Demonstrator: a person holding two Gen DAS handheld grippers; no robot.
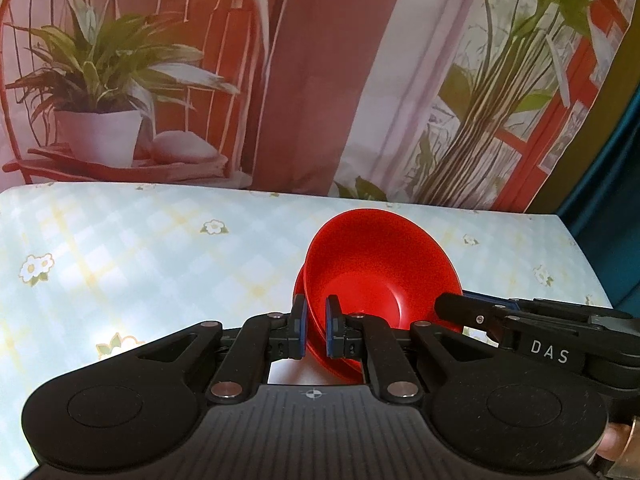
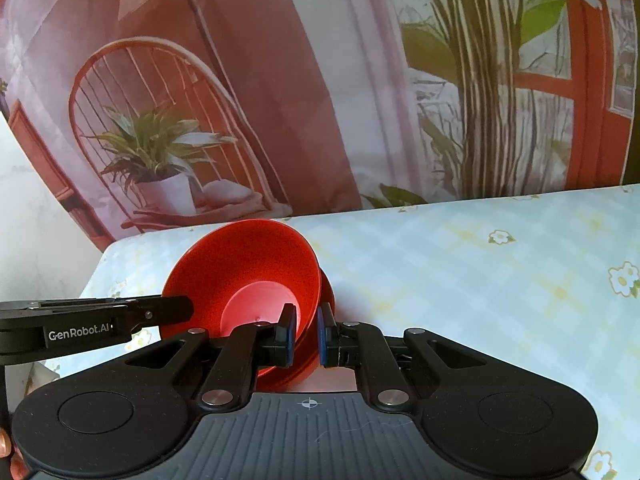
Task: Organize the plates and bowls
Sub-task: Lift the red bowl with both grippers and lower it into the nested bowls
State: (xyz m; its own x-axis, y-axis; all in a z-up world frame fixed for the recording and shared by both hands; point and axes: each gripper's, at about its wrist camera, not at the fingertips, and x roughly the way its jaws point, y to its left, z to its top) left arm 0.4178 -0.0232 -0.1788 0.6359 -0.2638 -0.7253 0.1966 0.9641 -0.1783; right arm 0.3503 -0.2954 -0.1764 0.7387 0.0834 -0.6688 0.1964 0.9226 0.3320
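Note:
A red bowl sits on a red plate, both tilted and lifted over the table. My left gripper is shut on their left rims. My right gripper is shut on the opposite rims; the bowl and the plate under it show in the right wrist view. The right gripper's fingers reach in from the right in the left wrist view. The left gripper's fingers reach in from the left in the right wrist view.
The table has a pale blue checked cloth with small flowers. A printed backdrop of a chair, plants and a window hangs behind the table's far edge. The table's right edge is near.

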